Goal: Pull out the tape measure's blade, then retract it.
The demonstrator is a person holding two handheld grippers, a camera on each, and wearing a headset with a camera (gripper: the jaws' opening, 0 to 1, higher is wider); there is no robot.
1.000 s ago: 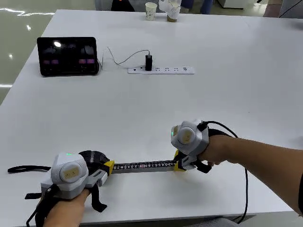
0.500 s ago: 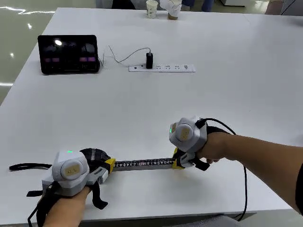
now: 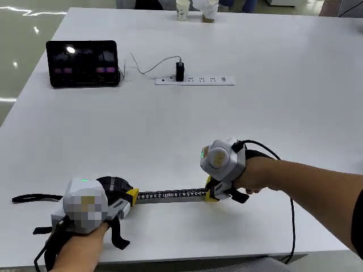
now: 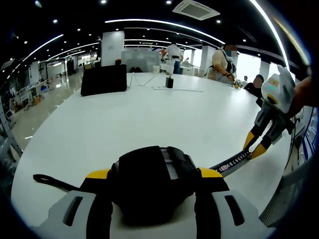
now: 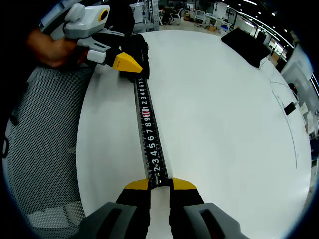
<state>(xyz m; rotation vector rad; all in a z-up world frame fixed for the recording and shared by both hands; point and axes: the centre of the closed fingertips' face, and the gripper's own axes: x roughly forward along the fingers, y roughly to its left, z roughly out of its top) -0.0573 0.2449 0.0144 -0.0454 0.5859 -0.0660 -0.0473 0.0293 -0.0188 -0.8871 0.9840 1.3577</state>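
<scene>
Head view: left claw clamps tape measure case, right claw pinches blade tip. Likely pull-out step; next, draw right claw straight away.

A large white table is being lit by long ceiling light strips, and their glare is being reflected in the glossy floor. A dark tablet, a white power strip and paper cups are being carried on the tabletop's far side.

Three cameras covering one tabletop.
Head view is looking down; gripper views are skimming low, facing each other along the blade.
</scene>
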